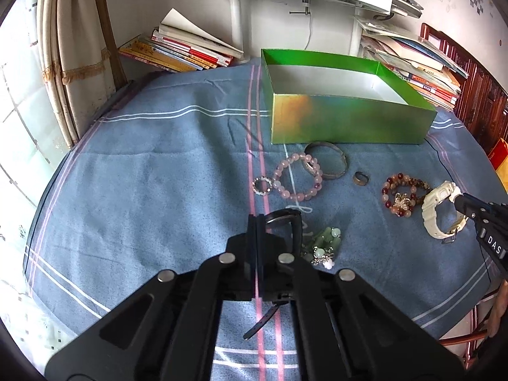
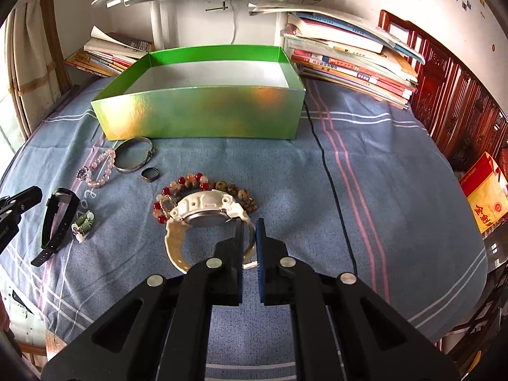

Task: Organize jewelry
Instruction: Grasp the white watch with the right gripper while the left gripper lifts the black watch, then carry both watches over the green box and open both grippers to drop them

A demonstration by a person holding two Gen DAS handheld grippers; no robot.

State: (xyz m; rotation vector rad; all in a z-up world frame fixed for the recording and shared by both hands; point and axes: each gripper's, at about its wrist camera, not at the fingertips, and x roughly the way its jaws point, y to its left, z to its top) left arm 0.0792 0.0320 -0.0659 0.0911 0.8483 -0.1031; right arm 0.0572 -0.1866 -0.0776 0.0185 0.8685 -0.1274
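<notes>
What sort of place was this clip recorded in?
Probably a home room: a cloth-covered table with stacked books along its back edge, a curtain at the window, and a carved wooden chair beside it.

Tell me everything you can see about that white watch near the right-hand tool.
The white watch is a chunky, sporty wristwatch in cream, rubbery-looking plastic. It lies on its side on the blue striped cloth, its metal case back facing the right wrist camera, strap curled into a loop. It rests against the red-and-brown beaded bracelet behind it. The right gripper has its fingers around the near strap section, nearly closed on it; the watch does not appear lifted.
</notes>
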